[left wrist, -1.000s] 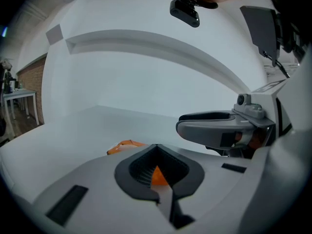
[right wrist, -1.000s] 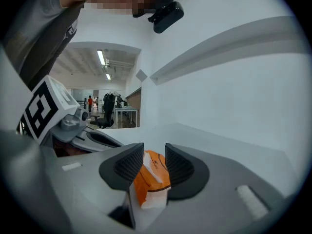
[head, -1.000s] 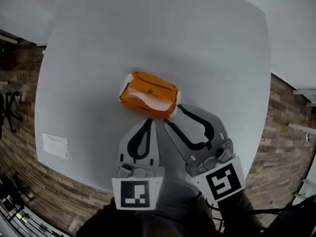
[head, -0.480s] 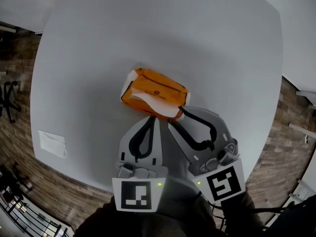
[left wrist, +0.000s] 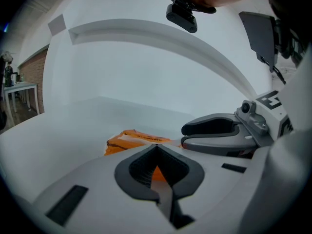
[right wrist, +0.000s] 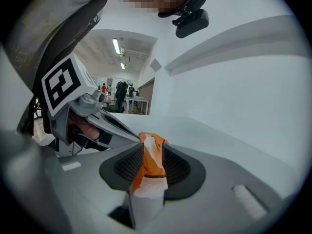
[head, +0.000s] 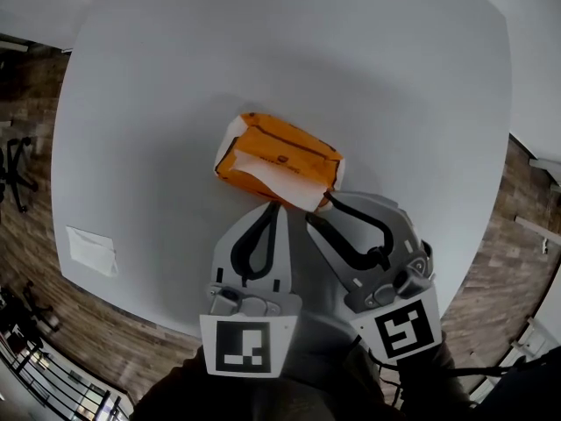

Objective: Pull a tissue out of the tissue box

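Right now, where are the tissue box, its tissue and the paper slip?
tissue box (head: 294, 150), head view, orange top panel.
tissue (head: 273, 180), head view, white sheet at the opening.
paper slip (head: 91, 250), head view, its middle.

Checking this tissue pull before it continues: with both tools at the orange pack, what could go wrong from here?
1. The right tool, slightly open, sits at the end of the orange tissue pack; closing here would probably pinch wrapper, not the tissue.
2. The left tool is shut at the pack's near edge, not on top of it, so a pull may drag the light pack across the table.
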### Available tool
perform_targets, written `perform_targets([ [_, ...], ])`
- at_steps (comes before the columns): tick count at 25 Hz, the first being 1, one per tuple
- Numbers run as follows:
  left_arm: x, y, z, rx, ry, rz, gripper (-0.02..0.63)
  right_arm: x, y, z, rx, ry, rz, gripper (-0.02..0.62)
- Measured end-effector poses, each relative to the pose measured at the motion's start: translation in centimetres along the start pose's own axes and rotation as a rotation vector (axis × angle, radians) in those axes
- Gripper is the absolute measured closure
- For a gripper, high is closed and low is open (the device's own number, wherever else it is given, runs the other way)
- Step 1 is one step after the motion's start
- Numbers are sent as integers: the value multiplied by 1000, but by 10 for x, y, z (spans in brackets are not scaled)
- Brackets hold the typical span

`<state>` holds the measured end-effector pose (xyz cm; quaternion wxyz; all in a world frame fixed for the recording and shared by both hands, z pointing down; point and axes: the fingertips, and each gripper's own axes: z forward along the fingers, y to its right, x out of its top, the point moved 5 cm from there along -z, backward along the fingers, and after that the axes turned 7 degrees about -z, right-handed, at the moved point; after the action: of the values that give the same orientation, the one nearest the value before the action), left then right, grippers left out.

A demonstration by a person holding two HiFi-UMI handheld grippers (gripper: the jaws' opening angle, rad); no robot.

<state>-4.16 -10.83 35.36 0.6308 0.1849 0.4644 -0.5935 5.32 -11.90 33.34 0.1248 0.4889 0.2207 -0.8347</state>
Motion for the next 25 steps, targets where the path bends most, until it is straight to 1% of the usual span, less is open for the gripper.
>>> perform_targets([
  [5,-1,-1,2,2,-2,-7,606,2,1,4,-5,7,-30,481],
  [9,-2,0,5,-4,-11,0,606,-2,-1,13,1,-31,-81,482],
  [13,-3,-1,8,3,-15,-19,606,-5,-1,17,2,-54,-88,486],
  [14,-2,-1,9,2,-12,-20,606,-6,-1,17,-2,-55,-87,501],
  [17,-4,-2,10,1,-18,-16,606,-4,2,18,-25,-46,-80,588],
  [22,-6,-3,14,-8,-25,6,606,4,3,15,-26,1,-75,592],
  [25,-6,-3,18,-17,-24,-13,606,13,0,13,-21,31,-65,592],
])
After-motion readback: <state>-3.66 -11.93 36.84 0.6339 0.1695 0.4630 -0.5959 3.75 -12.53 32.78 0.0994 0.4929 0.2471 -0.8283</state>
